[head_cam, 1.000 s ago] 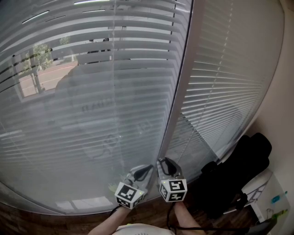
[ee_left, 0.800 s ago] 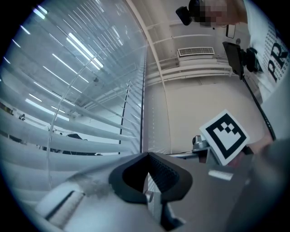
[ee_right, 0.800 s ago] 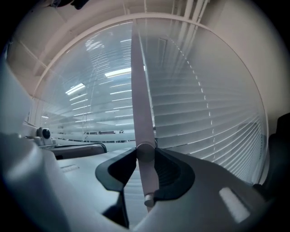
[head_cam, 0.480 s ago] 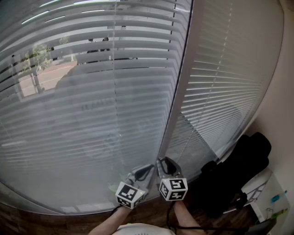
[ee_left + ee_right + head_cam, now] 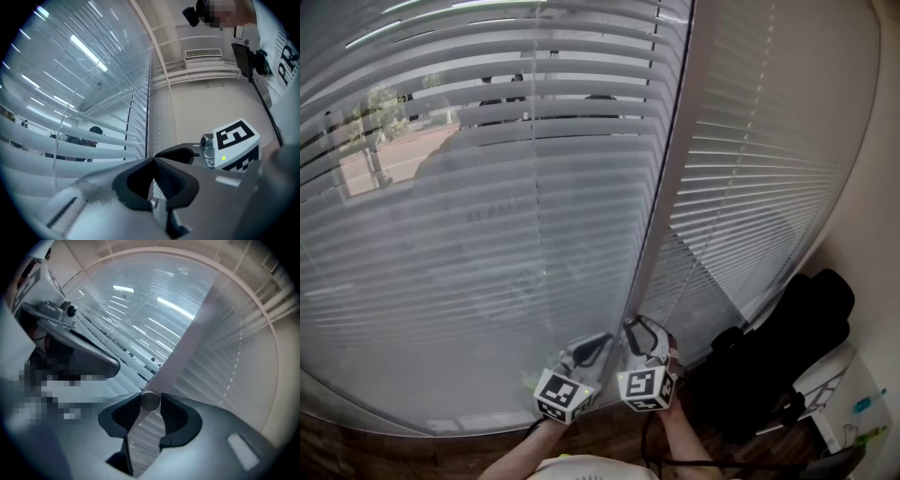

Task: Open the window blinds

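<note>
Rolled over since a second ago, the right gripper (image 5: 642,333) now shows its marker cube tipped toward its neighbour. Its jaws have just been easing wider, yet the round end of the tilt wand (image 5: 150,401) sits grasped between them, touched on both sides. Just beside it the left gripper (image 5: 592,345) has kept its place, jaws clenched tip to tip. Below both runs a dark wooden floor (image 5: 356,455). On it to the right slumps one black bag (image 5: 787,347), its contents hidden, and past that is one white object (image 5: 853,403), too small to name. Beyond the two grippers rise two window blinds, the left blind (image 5: 487,234) and the right blind (image 5: 759,187), parted by one pale frame post (image 5: 670,159). The wand hangs before the right blind, near the post. The left blind's slats stand partly tilted, and near its top slightly more dark shape shows between them than before. Farthest off, through the upper left slats, stand trees (image 5: 384,108).
</note>
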Available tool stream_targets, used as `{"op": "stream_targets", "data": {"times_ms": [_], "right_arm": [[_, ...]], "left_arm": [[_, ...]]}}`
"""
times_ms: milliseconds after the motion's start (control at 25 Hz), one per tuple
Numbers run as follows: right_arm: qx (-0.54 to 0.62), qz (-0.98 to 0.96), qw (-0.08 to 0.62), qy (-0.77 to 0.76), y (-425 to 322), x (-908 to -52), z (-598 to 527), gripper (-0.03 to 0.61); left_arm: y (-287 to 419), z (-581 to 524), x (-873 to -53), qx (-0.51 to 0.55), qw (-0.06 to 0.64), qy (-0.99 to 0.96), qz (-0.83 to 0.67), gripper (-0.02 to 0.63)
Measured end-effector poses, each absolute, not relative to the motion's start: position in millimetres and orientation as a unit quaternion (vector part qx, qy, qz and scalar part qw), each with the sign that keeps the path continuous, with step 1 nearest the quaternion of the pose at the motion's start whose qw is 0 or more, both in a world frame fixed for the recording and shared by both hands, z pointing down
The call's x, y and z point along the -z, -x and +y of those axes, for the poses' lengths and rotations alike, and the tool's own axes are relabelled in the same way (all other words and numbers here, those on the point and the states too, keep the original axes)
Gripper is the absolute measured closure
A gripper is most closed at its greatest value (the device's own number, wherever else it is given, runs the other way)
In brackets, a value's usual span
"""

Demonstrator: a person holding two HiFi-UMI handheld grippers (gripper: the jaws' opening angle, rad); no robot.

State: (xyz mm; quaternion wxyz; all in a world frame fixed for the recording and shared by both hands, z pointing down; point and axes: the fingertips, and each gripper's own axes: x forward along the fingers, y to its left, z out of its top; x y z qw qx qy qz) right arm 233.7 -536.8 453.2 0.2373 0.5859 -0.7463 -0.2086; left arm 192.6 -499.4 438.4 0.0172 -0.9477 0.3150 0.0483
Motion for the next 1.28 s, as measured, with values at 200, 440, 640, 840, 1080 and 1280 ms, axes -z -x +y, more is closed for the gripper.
{"op": "stream_targets", "data": {"times_ms": [200,440,640,840,1080,1280], "right_arm": [[0.246,-0.730,0.270,-0.577,-231.7,-455.3,-538.3,0.443],[0.242,-0.733,0.257,-0.581,-232.1,-458.5,-538.6,0.445],[0.199,-0.753,0.216,-0.589,-232.8,-454.0,-538.4,0.446],[0.145,-0.771,0.163,-0.599,-236.0,-453.3,-538.8,0.446],[0.087,-0.785,0.113,-0.603,-238.1,-453.0,-539.0,0.446],[0.058,-0.789,0.085,-0.606,-240.4,-452.6,-538.5,0.446]], "left_arm": [[-193.2,-498.8,-438.6,-0.043,0.020,0.948,0.316,0.621],[-191.3,-500.5,-441.0,-0.046,0.013,0.947,0.319,0.621],[-190.4,-500.1,-439.6,-0.043,0.015,0.947,0.317,0.621],[-190.8,-499.7,-437.2,-0.046,0.016,0.947,0.317,0.621],[-190.8,-500.2,-439.4,-0.043,0.016,0.948,0.315,0.621],[-191.0,-499.9,-439.1,-0.043,0.019,0.948,0.316,0.621]]}}
